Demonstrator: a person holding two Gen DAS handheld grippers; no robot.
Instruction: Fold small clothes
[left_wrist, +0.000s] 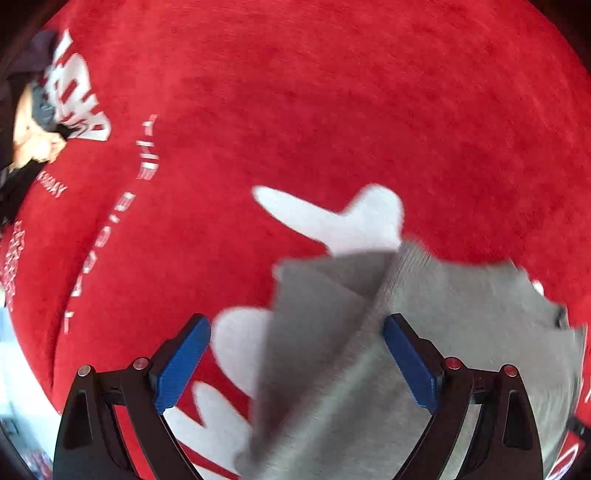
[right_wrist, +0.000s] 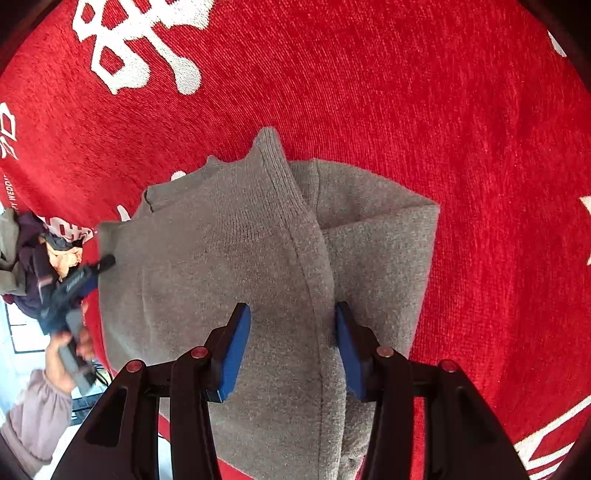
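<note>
On the red printed cloth (right_wrist: 461, 110), a grey knit garment (right_wrist: 229, 251) is spread, partly folded.
Both the left gripper (left_wrist: 297, 354) and right gripper (right_wrist: 293, 347) are held open over it, nothing clamped.

The folded garment (right_wrist: 236, 258) lies on the cloth (right_wrist: 461, 129) that covers the surface, filling the middle of the right wrist view; its ribbed edge runs from 12 o'clock down to 6. At 9 o'clock, at its border, sits the left gripper (right_wrist: 105, 262), the person's hand (right_wrist: 64, 354) below it at 8. Printed characters (right_wrist: 136, 40) lie at 11.
</note>
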